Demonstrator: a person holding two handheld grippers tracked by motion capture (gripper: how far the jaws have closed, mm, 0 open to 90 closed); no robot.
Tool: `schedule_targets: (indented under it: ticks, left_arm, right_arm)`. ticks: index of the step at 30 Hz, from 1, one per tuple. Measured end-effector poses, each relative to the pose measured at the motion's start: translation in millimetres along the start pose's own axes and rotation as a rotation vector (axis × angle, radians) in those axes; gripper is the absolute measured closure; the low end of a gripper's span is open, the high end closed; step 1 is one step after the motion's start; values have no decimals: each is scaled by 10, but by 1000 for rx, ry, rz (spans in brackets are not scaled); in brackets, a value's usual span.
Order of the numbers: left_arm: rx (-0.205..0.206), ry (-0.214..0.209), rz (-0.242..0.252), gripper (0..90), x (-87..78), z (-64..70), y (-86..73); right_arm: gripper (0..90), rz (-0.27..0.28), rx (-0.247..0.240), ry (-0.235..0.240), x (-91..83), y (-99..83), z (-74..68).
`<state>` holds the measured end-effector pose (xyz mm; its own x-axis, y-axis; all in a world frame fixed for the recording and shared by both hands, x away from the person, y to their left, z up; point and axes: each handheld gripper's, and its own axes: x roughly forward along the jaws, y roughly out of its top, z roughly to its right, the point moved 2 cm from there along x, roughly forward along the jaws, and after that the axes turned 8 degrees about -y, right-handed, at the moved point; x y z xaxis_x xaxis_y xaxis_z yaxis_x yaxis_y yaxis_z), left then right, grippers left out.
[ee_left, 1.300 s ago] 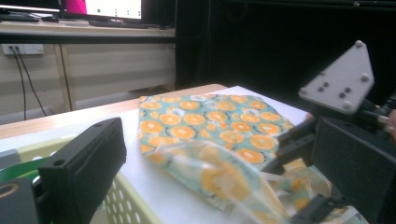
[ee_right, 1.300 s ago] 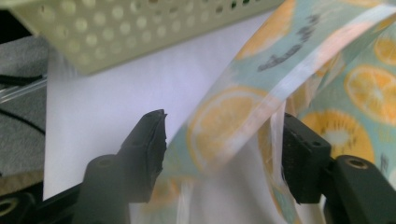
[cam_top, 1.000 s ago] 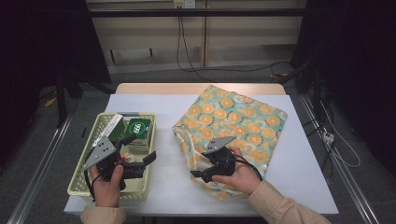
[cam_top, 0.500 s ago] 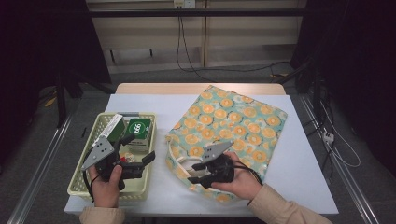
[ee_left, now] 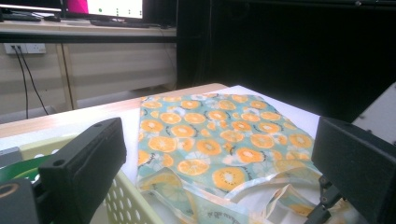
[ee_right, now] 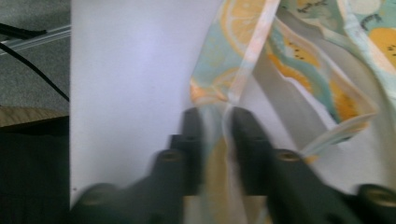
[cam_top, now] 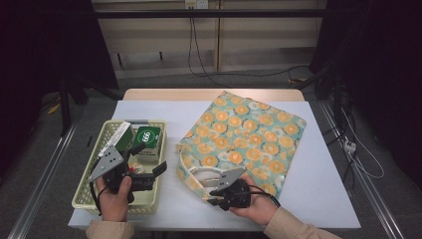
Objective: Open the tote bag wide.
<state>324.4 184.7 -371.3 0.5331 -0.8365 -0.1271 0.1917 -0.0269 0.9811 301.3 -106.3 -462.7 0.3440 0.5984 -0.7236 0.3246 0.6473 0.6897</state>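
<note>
My right gripper point(ee_right: 215, 116) pinches the tote bag point(cam_top: 244, 137) rim; thin cloth may slip free if tugged. Left gripper point(cam_top: 149, 167) hangs spread, unladen, over the basket point(cam_top: 84, 191)

The bag point(cam_top: 244, 139) was pale teal, printed all over with orange citrus slices and small white flowers; its trim and handles point(cam_top: 196, 172) were cream. The basket point(cam_top: 84, 191) was pale yellow-green. Inside it lay a green box point(cam_top: 147, 139) with a white label reading 666. The counter point(cam_top: 318, 184) was white with a light wood edge at the far side. Both grippers' fingers point(ee_left: 84, 172) were black, and the sleeves point(cam_top: 293, 229) beige.
</note>
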Motion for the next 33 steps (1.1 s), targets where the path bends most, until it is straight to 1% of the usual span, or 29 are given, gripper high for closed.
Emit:
schedule_targets:
  ticks: [1, 2, 3, 5, 7, 8, 9, 11, 12, 13, 15, 16, 17, 19, 20, 23, 24, 25, 26, 30, 32, 33]
  left_arm:
    - [1, -1, 0, 29, 2, 1, 1]
    - [2, -3, 1, 29, 1, 2, 4]
    - [0, -4, 4, 29, 0, 4, 8]
    - [1, -4, 8, 29, -3, 5, 15]
    - [1, -1, 9, 29, -13, -2, 16]
    - [1, -1, 9, 29, -15, -2, 17]
    - [0, 1, 10, 29, -16, -1, 17]
    - [4, 1, 7, 29, -15, 1, 19]
    - [5, 1, 7, 29, -16, 3, 21]
    - [6, -1, 8, 29, -17, 4, 23]
    - [4, 1, 11, 29, -18, 5, 25]
    - [4, 2, 11, 29, -21, 3, 24]
    - [4, 1, 10, 29, -23, 3, 25]
    - [3, 1, 12, 29, -18, 6, 26]
    - [5, -1, 8, 29, -14, 8, 25]
    - [4, -4, 7, 29, -3, 11, 23]
    - [7, -4, 6, 29, -3, 11, 24]
    - [7, -5, 6, 29, -2, 11, 25]
    - [8, -5, 5, 29, 0, 9, 24]
    - [4, -5, -2, 29, 13, 0, 8]
    - [2, -8, -1, 29, 20, -4, 3]
    - [3, -8, -2, 29, 21, -5, 2]
  right_arm:
    - [874, -6, 14, 19, 0, 11, 45]
    - [887, -6, 17, 37, -2, 17, 60]
    - [891, -4, 33, 48, -16, 30, 67]
    - [894, 18, 55, 68, -74, 83, 99]
    - [894, 47, 75, 62, -176, 165, 150]
    - [894, 47, 75, 62, -176, 165, 150]
    - [894, 88, 98, 68, -300, 248, 226]
    - [895, 125, 126, 55, -428, 313, 330]
    - [895, 125, 126, 55, -428, 313, 330]
    - [895, 138, 133, 42, -490, 335, 393]
    - [895, 170, 162, 26, -608, 358, 521]
    - [895, 197, 196, 11, -710, 354, 645]
    - [895, 202, 212, -1, -754, 344, 707]
    - [895, 199, 228, -41, -814, 303, 846]
    - [895, 199, 228, -41, -814, 303, 846]
    - [894, 191, 269, -85, -849, 198, 1083]
    - [894, 179, 305, -105, -843, 109, 1235]
    - [894, 178, 311, -120, -832, 65, 1307]
    - [894, 178, 311, -120, -832, 65, 1307]
    - [893, 165, 358, -116, -752, -81, 1514]
    - [892, 158, 364, -130, -708, -119, 1582]
    - [891, 164, 384, -121, -658, -147, 1639]
